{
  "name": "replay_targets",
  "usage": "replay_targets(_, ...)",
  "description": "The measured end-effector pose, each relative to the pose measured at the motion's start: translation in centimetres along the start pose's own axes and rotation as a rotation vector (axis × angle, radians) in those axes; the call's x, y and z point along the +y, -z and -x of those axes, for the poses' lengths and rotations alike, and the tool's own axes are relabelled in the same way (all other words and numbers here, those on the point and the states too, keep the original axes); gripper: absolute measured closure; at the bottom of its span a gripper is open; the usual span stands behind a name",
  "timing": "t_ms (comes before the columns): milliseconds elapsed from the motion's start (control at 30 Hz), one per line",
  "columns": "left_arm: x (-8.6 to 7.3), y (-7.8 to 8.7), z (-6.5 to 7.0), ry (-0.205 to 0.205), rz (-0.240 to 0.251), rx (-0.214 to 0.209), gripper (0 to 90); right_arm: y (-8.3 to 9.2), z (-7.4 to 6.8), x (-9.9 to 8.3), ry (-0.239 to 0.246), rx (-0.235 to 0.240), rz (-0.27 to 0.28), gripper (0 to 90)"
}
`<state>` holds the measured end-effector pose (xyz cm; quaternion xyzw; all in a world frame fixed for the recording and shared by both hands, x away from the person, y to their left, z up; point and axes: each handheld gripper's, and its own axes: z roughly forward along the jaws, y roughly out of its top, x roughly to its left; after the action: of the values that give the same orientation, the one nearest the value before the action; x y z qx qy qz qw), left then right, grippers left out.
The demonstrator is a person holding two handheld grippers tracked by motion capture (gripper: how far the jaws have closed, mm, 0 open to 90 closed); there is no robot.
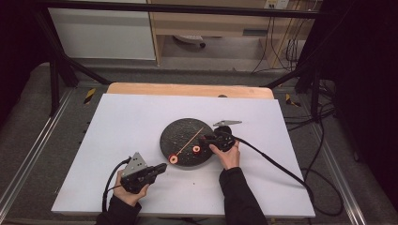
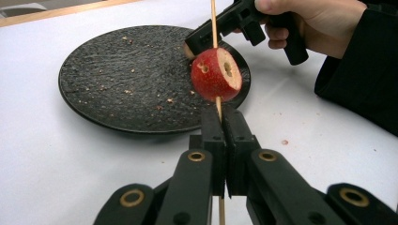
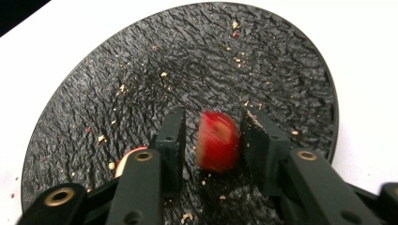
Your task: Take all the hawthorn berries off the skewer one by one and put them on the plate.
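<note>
- Overhead, a white table (image 1: 141,140) carries a crumb-strewn black plate (image 1: 180,133); grey floor and cables surround it.
- Left claw (image 2: 224,123) is clamped on a skewer (image 2: 214,21) threaded through a red fruit piece (image 2: 216,75).
- Right claw (image 3: 212,140) gapes around a blurred red slice (image 3: 217,141) over the plate.

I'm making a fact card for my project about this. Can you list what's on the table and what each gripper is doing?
Table: white tabletop
Plate: round black textured plate, crumbs on it
Skewer: thin wooden skewer through a red fruit slice
Left gripper: jaws shut on the skewer
Right gripper: jaws open around a second red fruit piece, blurred
Contact there: cannot tell
</note>
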<state>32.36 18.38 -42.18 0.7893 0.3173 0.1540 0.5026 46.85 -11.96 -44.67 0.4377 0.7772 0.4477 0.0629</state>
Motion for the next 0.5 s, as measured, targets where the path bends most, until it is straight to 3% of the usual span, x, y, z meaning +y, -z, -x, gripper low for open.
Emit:
replay_targets(267,0.0,0.0,0.1,-0.001,-0.003,0.0,88.4,2.4,-0.7,0.5,0.017,0.012,0.048,48.3)
replay_targets(500,0.0,-0.2,0.3,-0.004,-0.009,-0.002,88.4,5.8,-1.3,0.0,0.003,0.057,0.114,23.9)
